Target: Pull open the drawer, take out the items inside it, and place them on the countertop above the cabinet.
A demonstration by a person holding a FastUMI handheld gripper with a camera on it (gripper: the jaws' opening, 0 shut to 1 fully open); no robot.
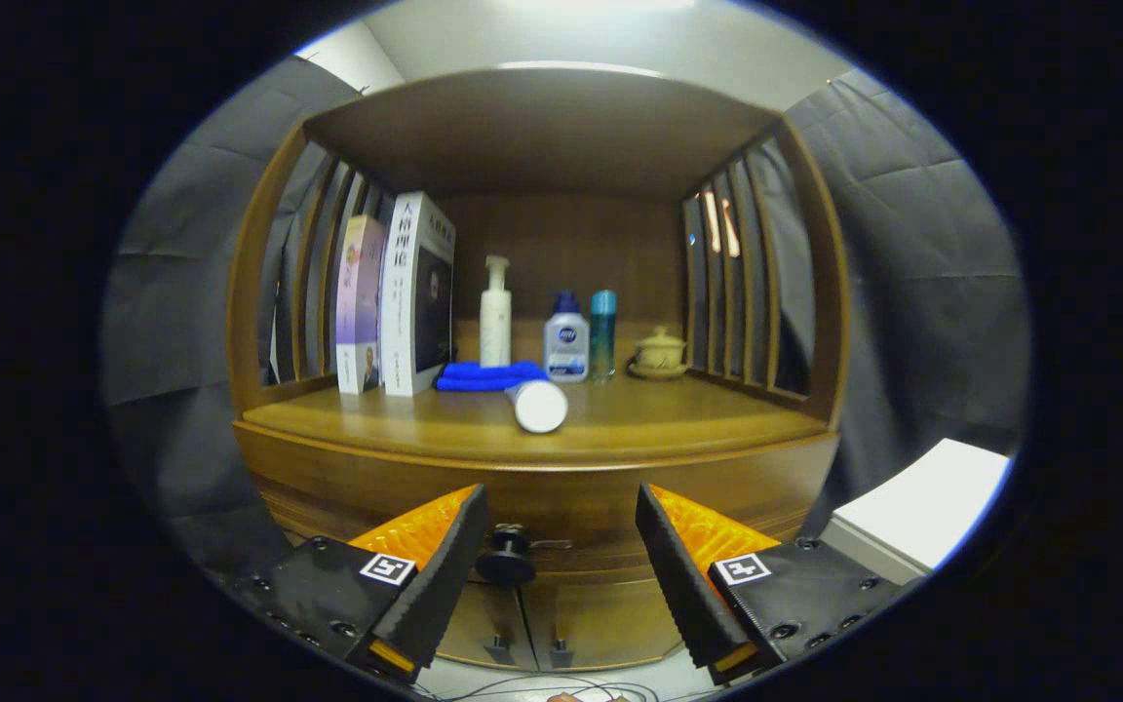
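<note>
Between spread fingers (558,531): drawer knob (506,564); book (417,292) spine writing probably Chinese, illegible.

Brown wooden worktop (425,419); blue cloth (489,375); white pump bottle (495,317); teal bottle (603,331); black drawer knob (506,561); lilac book (359,302).

Open countertop (406,421) front, white tube (539,405) mid-way, bottles behind.

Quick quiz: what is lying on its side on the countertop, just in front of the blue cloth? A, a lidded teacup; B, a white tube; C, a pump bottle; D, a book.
B: the white tube lies on the countertop by the blue cloth, beyond the open gripper.
</note>
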